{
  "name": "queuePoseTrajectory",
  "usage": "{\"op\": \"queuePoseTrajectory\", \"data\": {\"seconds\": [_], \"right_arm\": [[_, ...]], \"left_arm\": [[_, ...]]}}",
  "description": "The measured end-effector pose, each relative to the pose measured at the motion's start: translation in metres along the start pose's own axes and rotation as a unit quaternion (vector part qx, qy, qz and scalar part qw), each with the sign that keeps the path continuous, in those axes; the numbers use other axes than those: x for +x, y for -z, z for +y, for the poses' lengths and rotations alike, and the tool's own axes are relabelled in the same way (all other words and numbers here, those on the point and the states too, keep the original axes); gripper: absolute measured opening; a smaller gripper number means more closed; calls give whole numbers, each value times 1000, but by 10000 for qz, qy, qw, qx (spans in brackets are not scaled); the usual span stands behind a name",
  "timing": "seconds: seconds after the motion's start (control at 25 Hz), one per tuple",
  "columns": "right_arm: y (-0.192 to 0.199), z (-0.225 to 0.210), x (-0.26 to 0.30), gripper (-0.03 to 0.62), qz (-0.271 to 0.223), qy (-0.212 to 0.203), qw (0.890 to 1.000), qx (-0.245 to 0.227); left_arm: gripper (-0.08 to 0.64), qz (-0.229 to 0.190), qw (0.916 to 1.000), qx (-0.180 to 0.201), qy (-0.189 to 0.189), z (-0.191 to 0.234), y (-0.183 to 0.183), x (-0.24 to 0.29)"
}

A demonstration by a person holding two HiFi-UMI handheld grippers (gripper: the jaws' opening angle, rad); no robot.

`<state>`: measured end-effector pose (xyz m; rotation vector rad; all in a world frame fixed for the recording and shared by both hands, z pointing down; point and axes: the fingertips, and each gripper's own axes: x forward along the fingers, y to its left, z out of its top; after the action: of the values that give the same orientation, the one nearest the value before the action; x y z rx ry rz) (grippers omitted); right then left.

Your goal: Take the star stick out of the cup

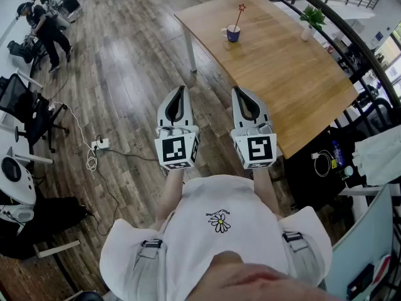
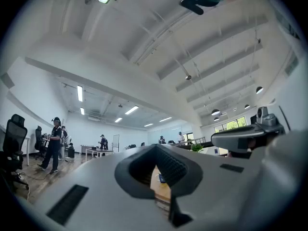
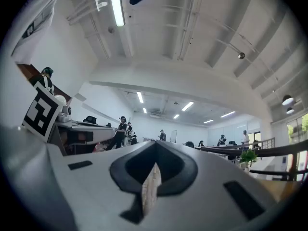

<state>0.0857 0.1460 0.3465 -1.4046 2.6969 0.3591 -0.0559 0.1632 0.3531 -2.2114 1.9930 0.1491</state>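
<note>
A small blue cup (image 1: 233,34) stands at the far end of the wooden table (image 1: 282,74), with the red star stick (image 1: 239,15) upright in it. Both grippers are held close to the person's chest, well short of the table and pointing toward it. My left gripper (image 1: 183,88) is shut with nothing in it, and my right gripper (image 1: 237,89) is also shut and empty. In the left gripper view, the cup (image 2: 162,178) shows small through the slit below the tips of the left gripper (image 2: 156,148). The right gripper (image 3: 155,146) points into the room, with no cup in its view.
A potted plant (image 1: 311,21) stands at the table's far right edge, beside a dark curved railing (image 1: 351,39). A power strip with cables (image 1: 99,144) lies on the wooden floor to the left, near an office chair (image 1: 28,115). People (image 1: 47,27) stand at the far left.
</note>
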Motion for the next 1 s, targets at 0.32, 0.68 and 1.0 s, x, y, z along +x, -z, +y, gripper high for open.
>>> {"op": "queuePoseTrajectory", "data": {"seconds": [0.32, 0.68, 1.0], "right_arm": [[5, -6, 2, 6, -9, -77, 10000, 41], [9, -8, 10, 6, -237, -500, 9934, 1009], [15, -29, 21, 8, -275, -534, 9925, 1069]], "left_arm": [[15, -31, 10000, 42, -41, -2, -1, 9], [15, -33, 10000, 30, -58, 2, 1, 13], [15, -236, 9995, -111, 155, -3, 5, 45]]}}
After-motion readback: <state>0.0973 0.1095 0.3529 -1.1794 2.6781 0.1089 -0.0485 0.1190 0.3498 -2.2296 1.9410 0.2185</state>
